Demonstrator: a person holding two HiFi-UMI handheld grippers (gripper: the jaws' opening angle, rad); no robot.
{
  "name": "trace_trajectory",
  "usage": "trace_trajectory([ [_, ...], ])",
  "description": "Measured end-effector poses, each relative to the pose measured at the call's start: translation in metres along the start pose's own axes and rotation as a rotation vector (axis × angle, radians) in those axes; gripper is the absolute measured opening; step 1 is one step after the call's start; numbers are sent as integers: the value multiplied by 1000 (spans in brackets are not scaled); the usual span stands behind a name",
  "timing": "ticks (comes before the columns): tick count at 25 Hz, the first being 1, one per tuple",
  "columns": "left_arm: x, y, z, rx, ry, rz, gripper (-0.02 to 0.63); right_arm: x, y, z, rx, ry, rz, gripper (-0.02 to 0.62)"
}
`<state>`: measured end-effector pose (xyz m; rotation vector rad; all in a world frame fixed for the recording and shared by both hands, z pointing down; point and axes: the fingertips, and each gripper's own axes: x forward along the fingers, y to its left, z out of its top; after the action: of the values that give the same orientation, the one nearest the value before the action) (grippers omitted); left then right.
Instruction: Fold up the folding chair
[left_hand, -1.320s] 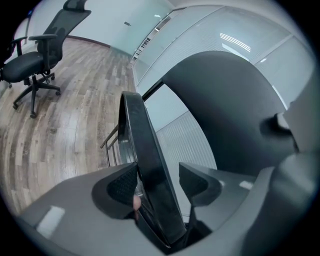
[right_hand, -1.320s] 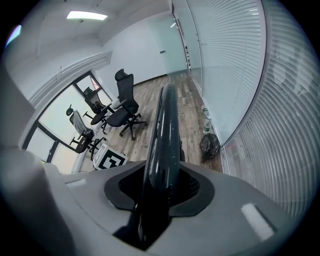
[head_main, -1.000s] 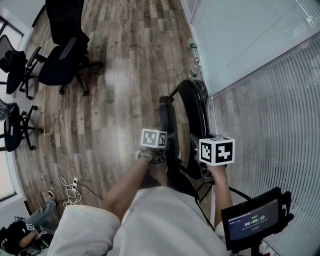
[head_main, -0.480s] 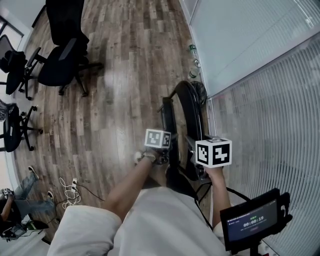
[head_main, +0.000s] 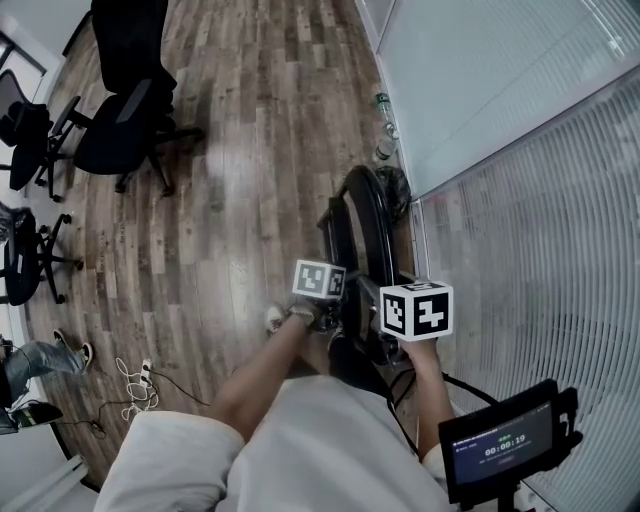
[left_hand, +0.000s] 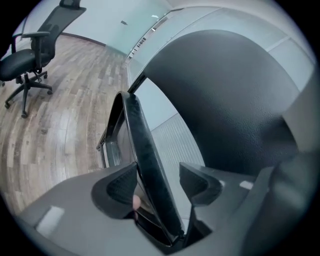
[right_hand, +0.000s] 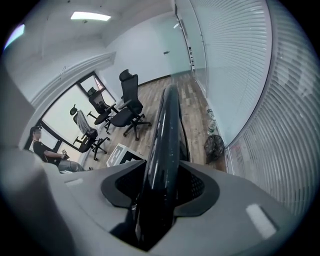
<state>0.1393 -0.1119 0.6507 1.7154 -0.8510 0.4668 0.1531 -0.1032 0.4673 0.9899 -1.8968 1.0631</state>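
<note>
The chair (head_main: 352, 215) is standing nearly flat by the right wall (head_main: 520, 200), its long axis running near to far. The left gripper (left_hand: 157, 182) is gaping loosely around it. The right gripper (right_hand: 162, 187) is opening, straddling it too.

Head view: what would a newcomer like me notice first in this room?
The black folding chair, seemingly folded flat, stands beside the glass wall at mid-picture. The person's left tool has its jaws apart round one bar of the chair, while the right tool has its jaws opening round another. Black office chairs stand at top left.
</note>
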Motion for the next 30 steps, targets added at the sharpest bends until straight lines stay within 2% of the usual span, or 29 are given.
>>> trace_trajectory([
  [6, 2, -2, 0, 32, 11, -7, 256, -1, -8, 1, 1, 5, -25, 137],
  [12, 6, 3, -2, 57, 11, 20, 250, 2, -11, -2, -4, 5, -28, 132],
  [25, 8, -8, -6, 56, 32, -7, 236, 0, -19, -6, -48, 24, -87, 106],
  [30, 10, 2, -4, 69, 28, 26, 233, 2, -19, -3, -24, 19, -74, 101],
])
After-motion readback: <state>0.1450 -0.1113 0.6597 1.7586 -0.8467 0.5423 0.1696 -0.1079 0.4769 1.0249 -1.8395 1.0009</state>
